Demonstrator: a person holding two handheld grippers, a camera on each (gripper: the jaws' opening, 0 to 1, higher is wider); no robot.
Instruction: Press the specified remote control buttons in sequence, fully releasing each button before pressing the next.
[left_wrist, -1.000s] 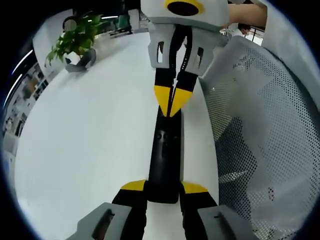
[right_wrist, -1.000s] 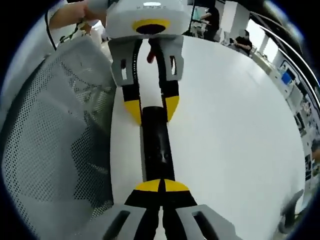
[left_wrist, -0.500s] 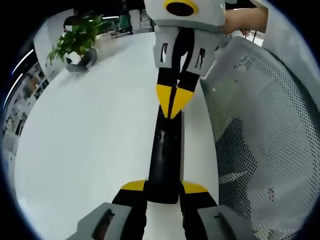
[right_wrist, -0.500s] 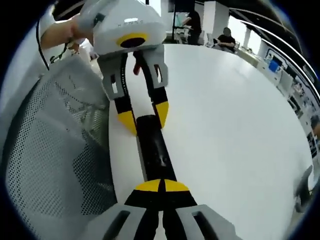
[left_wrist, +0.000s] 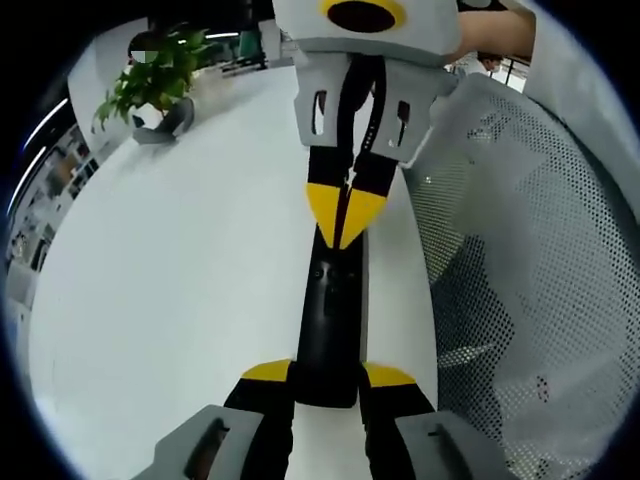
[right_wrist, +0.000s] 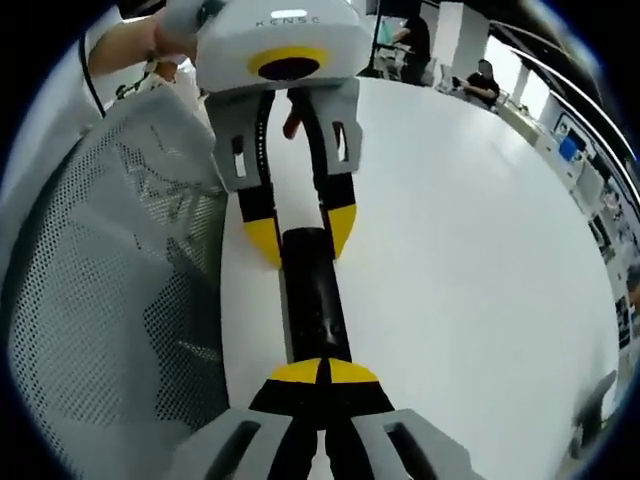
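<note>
Mid-press, by the look of it. Left gripper (left_wrist: 325, 375) at bottom centre of the left gripper view, jaws parted just wide enough to clamp the near end of the remote (left_wrist: 330, 320), which runs up the middle of the frame on the white table (left_wrist: 180, 290). Right gripper (left_wrist: 345, 222) dropping in from the top of that view, yellow tips pinched together into one point and set on the remote's far end, probably on a button, though the contact itself too dark to confirm.

Next move, judged from this: lift the pinched tips clear until the button is fully free, then shift along the remote to the next button, holding the clamp steady meanwhile.

From the right gripper view: right gripper (right_wrist: 322, 372) at bottom centre, tips shut together, holding nothing, resting on the remote (right_wrist: 312, 295); left gripper (right_wrist: 300, 232) at upper centre, its tips flanking the remote's other end. Also here, people seated at the upper right and a hand (right_wrist: 165, 40) at the upper left. Given by the left gripper view instead: a plant (left_wrist: 150, 80) at the upper left and small marks on the remote's face. Mesh chair (left_wrist: 520, 250) along the right of that view.
</note>
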